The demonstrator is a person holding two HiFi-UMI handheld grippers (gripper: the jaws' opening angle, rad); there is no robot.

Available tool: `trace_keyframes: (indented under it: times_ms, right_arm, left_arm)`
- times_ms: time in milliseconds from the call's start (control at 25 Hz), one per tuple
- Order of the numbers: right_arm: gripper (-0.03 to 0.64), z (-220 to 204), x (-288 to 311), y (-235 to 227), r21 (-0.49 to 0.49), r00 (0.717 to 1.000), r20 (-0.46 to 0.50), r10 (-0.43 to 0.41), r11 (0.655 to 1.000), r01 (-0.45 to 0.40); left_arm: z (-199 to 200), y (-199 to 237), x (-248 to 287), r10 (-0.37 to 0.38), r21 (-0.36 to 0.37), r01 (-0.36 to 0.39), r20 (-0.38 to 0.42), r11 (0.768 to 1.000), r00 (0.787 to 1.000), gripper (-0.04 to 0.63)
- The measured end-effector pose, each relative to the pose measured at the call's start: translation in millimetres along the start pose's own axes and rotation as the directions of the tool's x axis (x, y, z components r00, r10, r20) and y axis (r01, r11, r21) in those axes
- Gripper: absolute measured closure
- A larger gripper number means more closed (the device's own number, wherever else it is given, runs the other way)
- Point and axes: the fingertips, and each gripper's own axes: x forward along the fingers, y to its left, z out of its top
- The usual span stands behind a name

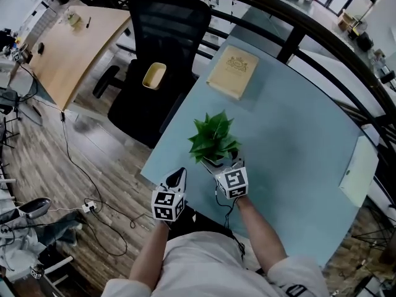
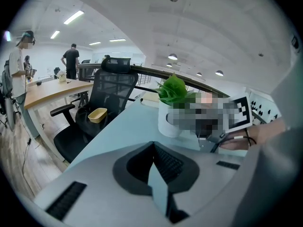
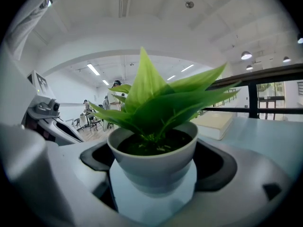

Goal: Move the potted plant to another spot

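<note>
A potted plant [image 1: 213, 136] with green leaves in a small white pot stands near the front left corner of the pale blue table [image 1: 297, 141]. My right gripper [image 1: 226, 161] has one jaw on each side of the pot [image 3: 151, 164], and the black pads touch its sides. The pot [image 2: 171, 115] rests on the table top. My left gripper [image 1: 179, 173] hovers at the table's front edge, left of the plant, and is shut with nothing in it [image 2: 152, 148].
A cream book [image 1: 233, 72] lies at the table's far side. A white box [image 1: 359, 169] sits at the right edge. A black office chair [image 1: 154, 54] holding a yellow tray [image 1: 154, 75] stands left of the table. Behind it is a wooden desk [image 1: 74, 42].
</note>
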Motion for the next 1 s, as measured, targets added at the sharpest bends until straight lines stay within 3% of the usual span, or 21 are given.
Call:
trace_keyframes:
  times_ms: [560, 1000]
  right_arm:
    - [0.107, 70.5, -42.6, 35.0, -0.042, 0.990, 0.139, 0.016, 0.999, -0.010]
    - [0.107, 131.6, -74.8, 64.7, -0.050, 0.978, 0.207, -0.028, 0.998, 0.040]
  left_arm:
    - [42.5, -6.7, -23.1, -0.029, 0.048, 0.024, 0.104, 0.999, 0.994, 0.584]
    - [96.5, -6.6, -69.0, -0.111, 0.100, 0.090, 0.232, 0.991, 0.966, 0.584]
